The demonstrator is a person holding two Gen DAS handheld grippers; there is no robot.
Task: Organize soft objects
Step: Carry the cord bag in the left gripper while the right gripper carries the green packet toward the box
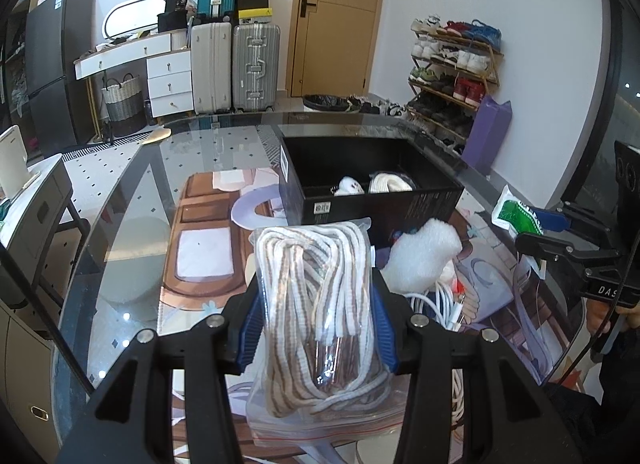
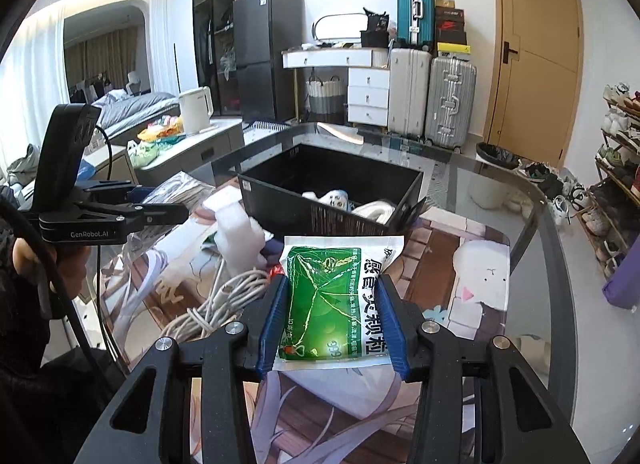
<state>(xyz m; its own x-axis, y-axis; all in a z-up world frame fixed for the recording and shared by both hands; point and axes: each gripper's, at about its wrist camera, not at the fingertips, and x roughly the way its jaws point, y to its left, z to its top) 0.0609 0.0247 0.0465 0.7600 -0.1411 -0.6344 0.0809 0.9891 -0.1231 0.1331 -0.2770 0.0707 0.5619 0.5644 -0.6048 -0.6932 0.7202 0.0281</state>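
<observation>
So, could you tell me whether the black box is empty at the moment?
Not empty. The black box is open-topped, and two white soft items lie inside near its front wall.

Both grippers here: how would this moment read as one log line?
left gripper: shut on bag of laces | right gripper: shut on green packet | black box: open, holds white items | both loads outside box

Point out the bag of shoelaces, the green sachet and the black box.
bag of shoelaces (image 1: 320, 304), left wrist view, coiled laces
green sachet (image 2: 332, 300), right wrist view, printed front
black box (image 1: 380, 204), left wrist view, near wall
</observation>
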